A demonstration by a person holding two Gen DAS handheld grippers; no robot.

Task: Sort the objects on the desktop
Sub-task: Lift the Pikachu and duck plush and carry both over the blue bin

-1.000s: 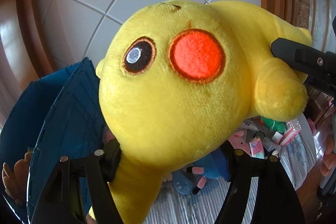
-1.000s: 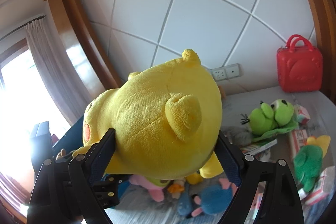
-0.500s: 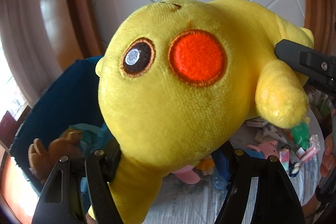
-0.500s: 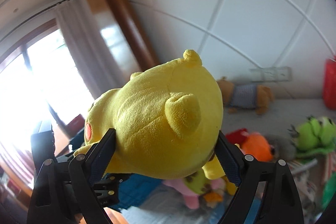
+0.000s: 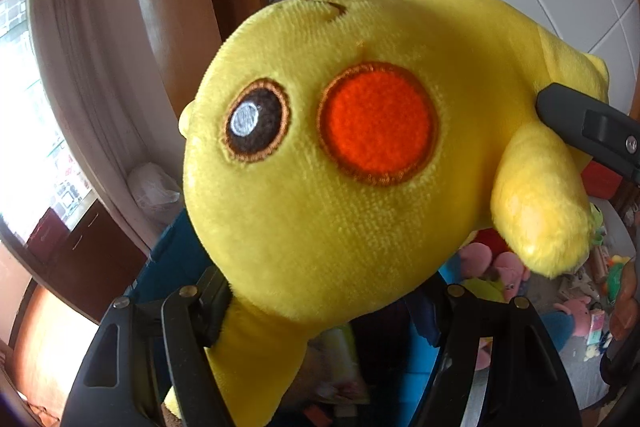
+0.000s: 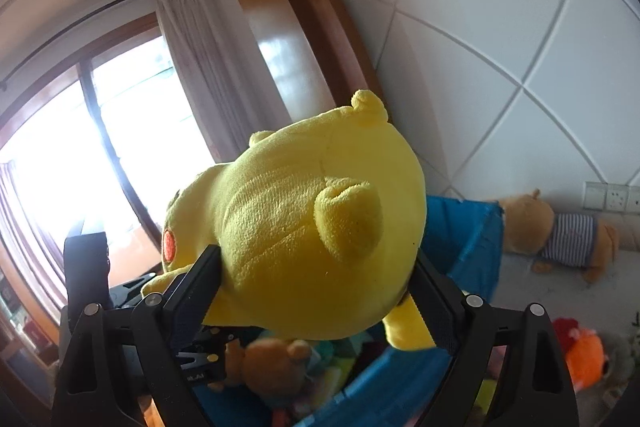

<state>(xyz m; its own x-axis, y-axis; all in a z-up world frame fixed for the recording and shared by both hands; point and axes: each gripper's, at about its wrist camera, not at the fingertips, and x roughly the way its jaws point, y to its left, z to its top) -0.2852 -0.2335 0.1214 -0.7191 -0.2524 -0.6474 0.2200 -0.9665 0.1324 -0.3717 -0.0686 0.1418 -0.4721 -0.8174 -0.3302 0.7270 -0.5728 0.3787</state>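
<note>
While both grippers clamp it in mid-air, a large yellow plush toy (image 5: 340, 195) with an orange cheek patch hangs above an open blue fabric bin (image 6: 468, 247) that already holds other soft toys. The left gripper (image 5: 324, 299) is closed on its head and the right gripper (image 6: 316, 291) is closed on its rounded body, each pair of jaws pressed into the pile. It looks light, soft and squashy, so a wide hold across the bulk should suit; more plush toys lie on the tabletop (image 6: 560, 291) toward the tiled wall.
</note>
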